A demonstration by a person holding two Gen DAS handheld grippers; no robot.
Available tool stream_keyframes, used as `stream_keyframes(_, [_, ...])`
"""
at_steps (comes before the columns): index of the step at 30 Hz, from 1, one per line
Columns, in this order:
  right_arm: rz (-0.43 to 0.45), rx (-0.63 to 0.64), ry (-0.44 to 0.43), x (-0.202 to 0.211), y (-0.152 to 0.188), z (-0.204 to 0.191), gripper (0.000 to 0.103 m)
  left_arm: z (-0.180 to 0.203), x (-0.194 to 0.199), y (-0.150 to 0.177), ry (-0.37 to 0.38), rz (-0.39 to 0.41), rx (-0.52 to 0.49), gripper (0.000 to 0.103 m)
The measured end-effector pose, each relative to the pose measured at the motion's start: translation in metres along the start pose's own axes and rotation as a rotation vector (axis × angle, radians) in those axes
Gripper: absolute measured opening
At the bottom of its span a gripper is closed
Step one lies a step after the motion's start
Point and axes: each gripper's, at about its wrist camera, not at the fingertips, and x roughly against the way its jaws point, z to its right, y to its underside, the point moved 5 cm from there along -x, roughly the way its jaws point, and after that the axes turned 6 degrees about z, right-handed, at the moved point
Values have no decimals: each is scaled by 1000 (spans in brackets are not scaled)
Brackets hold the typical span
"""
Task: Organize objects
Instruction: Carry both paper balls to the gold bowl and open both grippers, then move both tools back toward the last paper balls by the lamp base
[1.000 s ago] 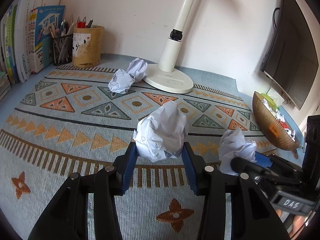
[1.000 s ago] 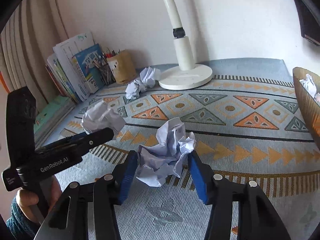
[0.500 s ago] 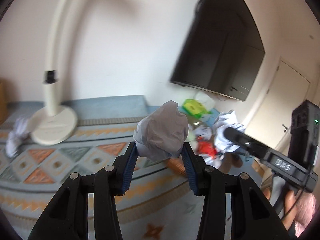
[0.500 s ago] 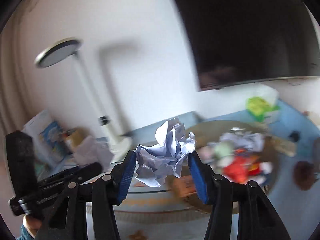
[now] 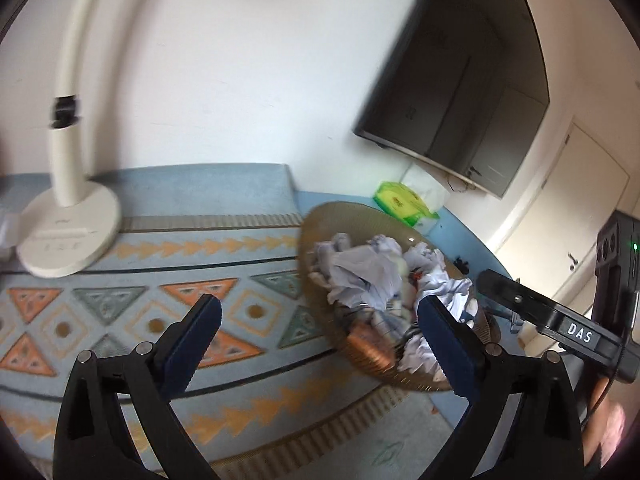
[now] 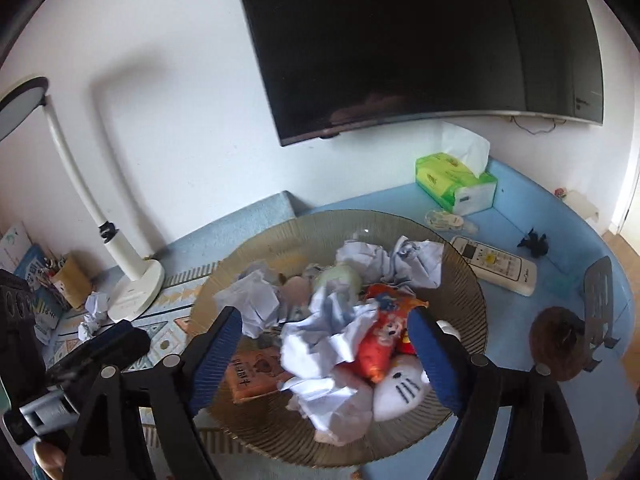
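Both claws hover over the woven basket (image 6: pixel 460 280), the left gripper (image 5: pixel 320 334) and right gripper (image 6: pixel 326 344) spreading their jaws, nothing pinched: crumpled paper balls (image 6: pixel 320 344) lie inside (trash gathered in one place), two (image 6: pixel 94 312) remaining by the lamp (image 6: pixel 132 284).

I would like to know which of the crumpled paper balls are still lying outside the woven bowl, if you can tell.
The two small paper balls on the patterned mat beside the white lamp base. All the other crumpled papers lie piled inside the woven bowl.
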Motion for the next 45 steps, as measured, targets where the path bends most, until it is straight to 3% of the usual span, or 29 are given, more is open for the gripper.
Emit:
stream_keyframes(4, [80,142,-73,33,0,-71,85,-45,65,1,-95,77,30,99])
stream_keyframes(7, [169,297,-38,56,11,-131,102,-83,118,14,-210,158,13,102])
stream_keyframes(10, [220,471,-24,58,42,-192,103,-134,161,33,-408,189,-7,102])
stream_keyframes(12, [174,501,-84,41,65,-224,103,-170,177,42,-456,163,54,102])
stream_keyframes(16, [-38,453,-166,-17,109,-265,103,-218,193,55,-517,150,151,102])
stream_keyframes(20, [-141,434,-126,-63,137,-278,103,-234,190,69,-507,136,232,102])
stream_keyframes(24, [-201,413,-108,-80,154,-276,103,-227,193,70,-503,168,180,102])
stream_keyframes(45, [-229,396,-147,-84,161,-274,103,-233,191,73,-492,143,214,102])
